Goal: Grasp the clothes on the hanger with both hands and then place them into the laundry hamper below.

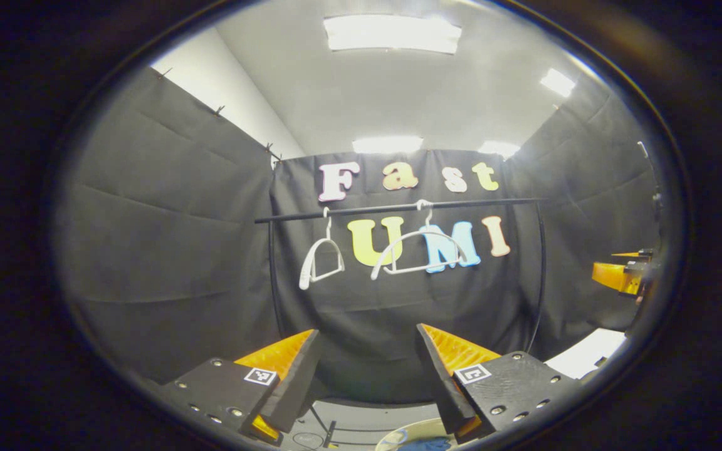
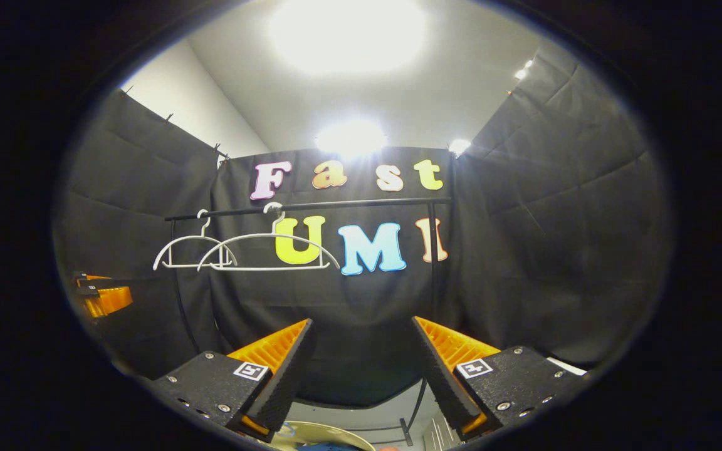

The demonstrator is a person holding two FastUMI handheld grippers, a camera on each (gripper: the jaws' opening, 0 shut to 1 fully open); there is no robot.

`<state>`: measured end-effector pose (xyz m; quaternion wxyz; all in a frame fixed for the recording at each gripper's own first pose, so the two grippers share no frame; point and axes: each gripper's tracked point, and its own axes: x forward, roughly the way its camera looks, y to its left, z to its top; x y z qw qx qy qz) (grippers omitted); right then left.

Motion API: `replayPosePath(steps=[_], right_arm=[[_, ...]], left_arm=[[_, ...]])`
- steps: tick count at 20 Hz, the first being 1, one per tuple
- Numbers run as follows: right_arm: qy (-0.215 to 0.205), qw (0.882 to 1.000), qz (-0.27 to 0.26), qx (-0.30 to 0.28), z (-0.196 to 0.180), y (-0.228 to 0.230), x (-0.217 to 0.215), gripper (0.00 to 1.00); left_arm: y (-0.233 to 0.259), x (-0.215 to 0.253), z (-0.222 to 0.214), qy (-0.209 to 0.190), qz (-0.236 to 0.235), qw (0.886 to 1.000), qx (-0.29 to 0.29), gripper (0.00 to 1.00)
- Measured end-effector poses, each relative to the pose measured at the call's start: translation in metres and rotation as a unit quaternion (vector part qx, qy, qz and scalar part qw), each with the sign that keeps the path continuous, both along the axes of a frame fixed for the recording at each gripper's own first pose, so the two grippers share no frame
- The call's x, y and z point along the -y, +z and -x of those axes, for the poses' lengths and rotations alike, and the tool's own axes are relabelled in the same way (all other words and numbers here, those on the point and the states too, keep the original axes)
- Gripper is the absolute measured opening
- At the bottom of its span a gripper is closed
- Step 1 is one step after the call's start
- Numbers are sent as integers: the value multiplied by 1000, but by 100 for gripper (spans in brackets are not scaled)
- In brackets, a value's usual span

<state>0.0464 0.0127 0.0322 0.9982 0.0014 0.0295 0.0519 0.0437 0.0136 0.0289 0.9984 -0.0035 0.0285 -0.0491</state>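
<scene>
Left gripper: level, facing the back cloth, fingers spread wide, nothing between them. Right gripper: same pose, fingers spread, nothing held. Rail runs crosswise above and ahead of both. Two bare white hangers on it: one turned nearly edge-on in the left gripper view, the other broadside, long axis along the rail. Hamper rim sits just below the left fingers; blue cloth inside it.

2 hangers, 1 rail
</scene>
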Motion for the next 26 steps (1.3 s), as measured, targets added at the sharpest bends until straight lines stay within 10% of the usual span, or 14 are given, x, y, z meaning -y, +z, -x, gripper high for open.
replayPosePath(steps=[19,20,26], right_arm=[[-22,1000,1,17,13,2,18,93],[-21,1000,3,17,13,2,18,93],[-23,1000,2,17,12,2,17,93]], left_arm=[[3,-30,14,32,13,999,15,92],[4,-31,13,33,15,999,16,81],[3,-28,10,34,18,999,17,92]])
